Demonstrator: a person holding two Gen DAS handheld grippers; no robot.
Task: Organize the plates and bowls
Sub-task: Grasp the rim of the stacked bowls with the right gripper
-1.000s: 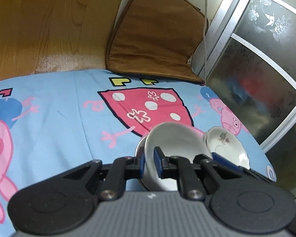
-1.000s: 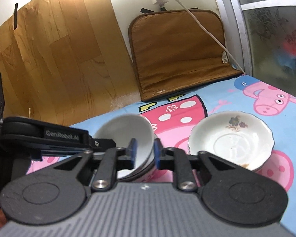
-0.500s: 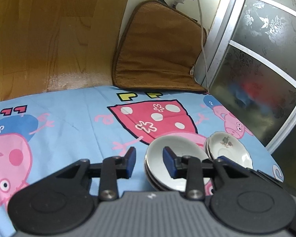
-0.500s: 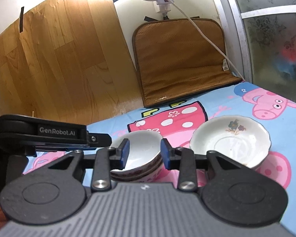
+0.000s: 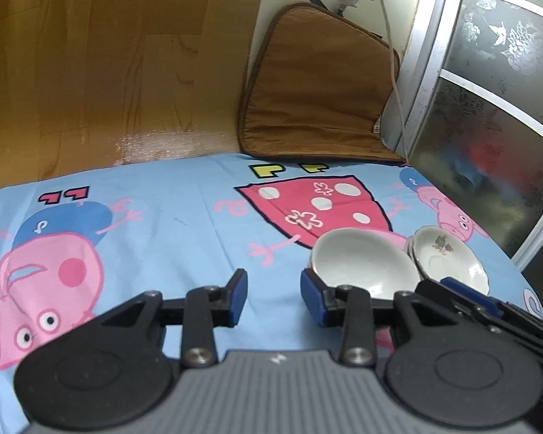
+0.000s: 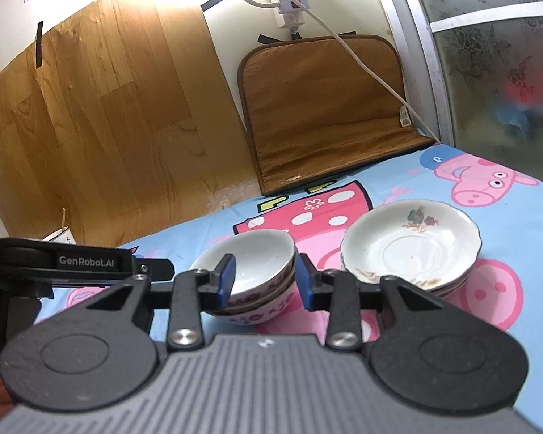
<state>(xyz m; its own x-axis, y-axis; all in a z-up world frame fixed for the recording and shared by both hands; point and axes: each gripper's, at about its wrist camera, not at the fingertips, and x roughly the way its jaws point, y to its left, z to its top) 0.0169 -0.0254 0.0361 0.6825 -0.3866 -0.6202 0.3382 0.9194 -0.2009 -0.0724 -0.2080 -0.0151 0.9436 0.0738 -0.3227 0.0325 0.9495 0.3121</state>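
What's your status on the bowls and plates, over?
Left gripper open, empty. Right gripper open, straddling the bowl stack, not gripping. Flowered plate stack beside it on the cartoon tablecloth. Nothing in the way.

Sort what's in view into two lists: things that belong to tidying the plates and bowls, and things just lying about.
Belongs to the job:
- stack of bowls
- stack of flowered plates
- left gripper, open
- right gripper, open

Just lying about:
- brown cushion against the wall
- power strip and white cable
- cartoon cloth
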